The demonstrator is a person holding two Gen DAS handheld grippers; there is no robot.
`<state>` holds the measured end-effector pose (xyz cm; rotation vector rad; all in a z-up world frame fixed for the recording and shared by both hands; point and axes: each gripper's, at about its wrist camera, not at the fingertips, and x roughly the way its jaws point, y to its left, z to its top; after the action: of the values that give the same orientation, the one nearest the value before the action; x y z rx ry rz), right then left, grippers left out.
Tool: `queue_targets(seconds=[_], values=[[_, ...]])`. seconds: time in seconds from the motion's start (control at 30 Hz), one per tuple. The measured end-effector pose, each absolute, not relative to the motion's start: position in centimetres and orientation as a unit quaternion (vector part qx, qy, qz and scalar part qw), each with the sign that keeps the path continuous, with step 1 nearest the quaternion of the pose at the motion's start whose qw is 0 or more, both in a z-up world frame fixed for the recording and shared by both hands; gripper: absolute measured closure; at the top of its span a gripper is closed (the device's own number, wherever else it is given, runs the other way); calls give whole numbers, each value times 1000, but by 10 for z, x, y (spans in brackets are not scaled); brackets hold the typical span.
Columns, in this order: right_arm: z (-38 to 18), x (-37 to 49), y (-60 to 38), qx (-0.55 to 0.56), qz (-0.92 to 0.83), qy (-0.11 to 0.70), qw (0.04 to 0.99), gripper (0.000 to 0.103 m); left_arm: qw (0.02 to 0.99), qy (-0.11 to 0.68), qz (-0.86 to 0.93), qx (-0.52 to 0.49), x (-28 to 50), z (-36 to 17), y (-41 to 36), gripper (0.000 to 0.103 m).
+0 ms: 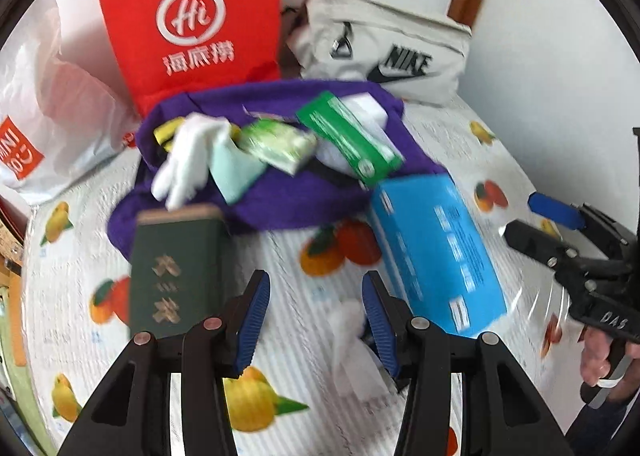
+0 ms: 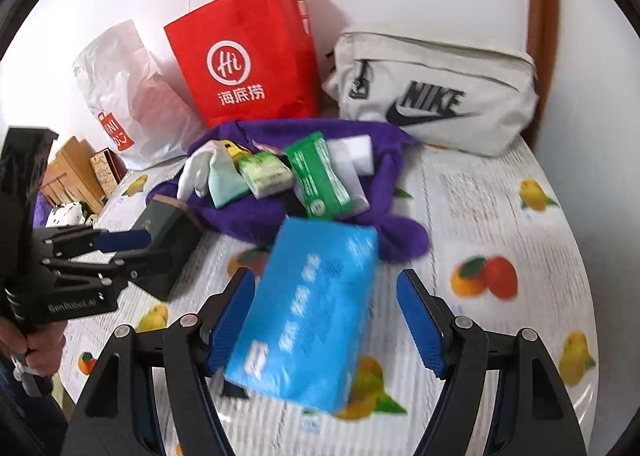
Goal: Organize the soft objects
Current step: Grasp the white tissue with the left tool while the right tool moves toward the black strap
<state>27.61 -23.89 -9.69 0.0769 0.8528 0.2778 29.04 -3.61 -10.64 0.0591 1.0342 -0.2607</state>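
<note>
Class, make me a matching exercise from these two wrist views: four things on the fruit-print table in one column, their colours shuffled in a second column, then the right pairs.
Things:
1. paper bag
2. Nike pouch
3. tissue pack
4. cloth under the small packets

Colours:
A. purple
B. blue
C. red
D. off-white

Pairs: 1-C, 2-D, 3-B, 4-A

Both claws [image 1: 316, 320] [image 2: 326, 322] agape (empty)

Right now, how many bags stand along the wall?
3: a white crinkled plastic bag at left, a red paper carrier bag in the middle, a pale fabric pouch at right. Others may be hidden.
</note>
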Motion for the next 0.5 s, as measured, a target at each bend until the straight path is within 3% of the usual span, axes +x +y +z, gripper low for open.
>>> queue_targets(seconds=[0.5], values=[[-112,233,-258,17,135,406,904,35,849,517,-106,23,257,-161,-54,57]])
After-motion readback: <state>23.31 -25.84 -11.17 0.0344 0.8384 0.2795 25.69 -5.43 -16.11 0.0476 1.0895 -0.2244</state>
